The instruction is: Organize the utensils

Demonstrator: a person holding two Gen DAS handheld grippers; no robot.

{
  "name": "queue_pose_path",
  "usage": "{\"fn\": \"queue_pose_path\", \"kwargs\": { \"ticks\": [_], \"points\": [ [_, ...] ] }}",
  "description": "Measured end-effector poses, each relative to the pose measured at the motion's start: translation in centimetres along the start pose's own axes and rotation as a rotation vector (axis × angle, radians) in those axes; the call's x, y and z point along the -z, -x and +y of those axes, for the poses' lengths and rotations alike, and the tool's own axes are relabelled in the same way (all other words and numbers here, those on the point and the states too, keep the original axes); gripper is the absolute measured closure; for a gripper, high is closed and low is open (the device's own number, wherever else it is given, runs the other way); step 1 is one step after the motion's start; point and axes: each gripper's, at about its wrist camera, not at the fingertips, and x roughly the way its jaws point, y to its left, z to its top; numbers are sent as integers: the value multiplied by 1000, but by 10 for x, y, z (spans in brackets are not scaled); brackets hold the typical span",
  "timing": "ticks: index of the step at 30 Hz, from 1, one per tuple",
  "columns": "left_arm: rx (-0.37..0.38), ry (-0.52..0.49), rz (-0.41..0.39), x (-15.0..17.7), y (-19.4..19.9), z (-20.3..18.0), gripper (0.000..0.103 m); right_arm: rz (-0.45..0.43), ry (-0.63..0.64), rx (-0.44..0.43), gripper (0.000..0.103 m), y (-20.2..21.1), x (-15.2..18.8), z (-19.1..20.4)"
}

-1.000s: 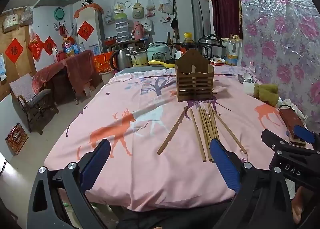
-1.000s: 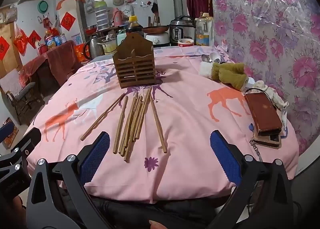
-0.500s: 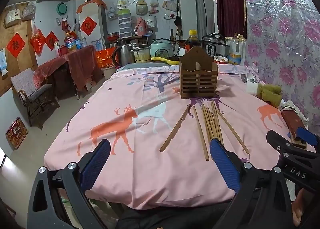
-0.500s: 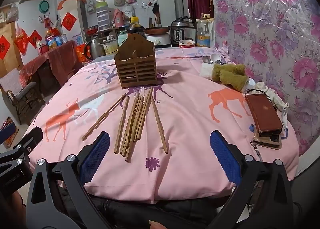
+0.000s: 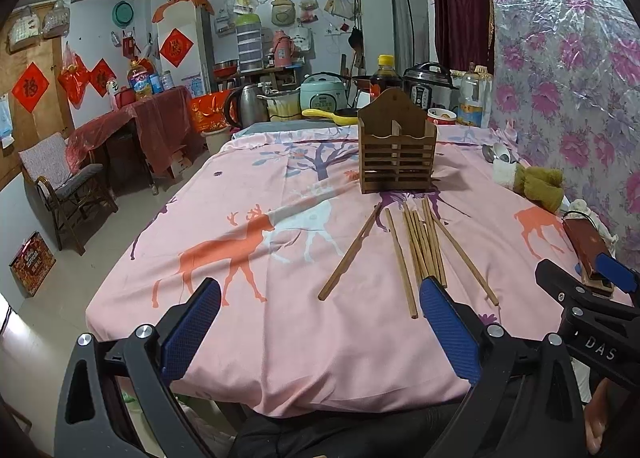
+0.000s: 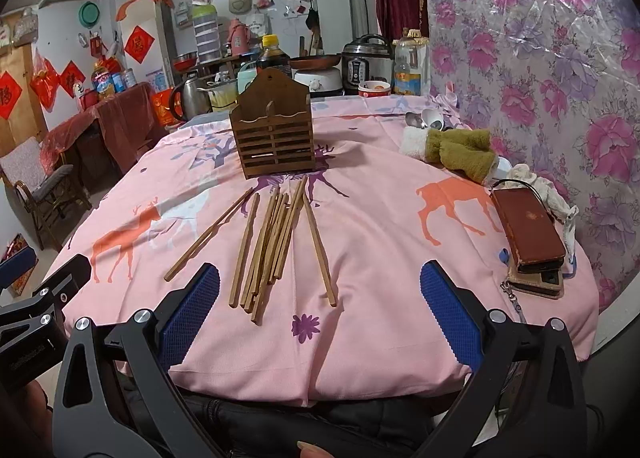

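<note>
Chopsticks (image 6: 276, 242) loose on tablecloth (image 6: 380, 226), beyond both wide-spread, empty jaws

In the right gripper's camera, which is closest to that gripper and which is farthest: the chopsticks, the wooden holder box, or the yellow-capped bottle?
From the right gripper, nearest first:
1. Chopsticks, lying on the pink cloth just ahead, slightly left.
2. Wooden holder box, standing behind the chopsticks, mid-table.
3. Yellow-capped bottle, past the table's far edge, behind the box.
</note>
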Motion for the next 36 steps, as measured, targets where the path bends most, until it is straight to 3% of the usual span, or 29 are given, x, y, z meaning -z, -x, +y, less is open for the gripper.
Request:
{"fn": "queue_pose_path", "kwargs": {
  "ticks": [18,19,36],
  "points": [
    [4,1,9,12,-1,-10,5,-1,4,-3,6,1,0,1],
    [4,1,9,1,-2,0,5,-1,4,-3,6,2,-1,1],
    [7,4,17,4,-4,-1,5,0,3,-6,6,1,3,2]
  ]
}}
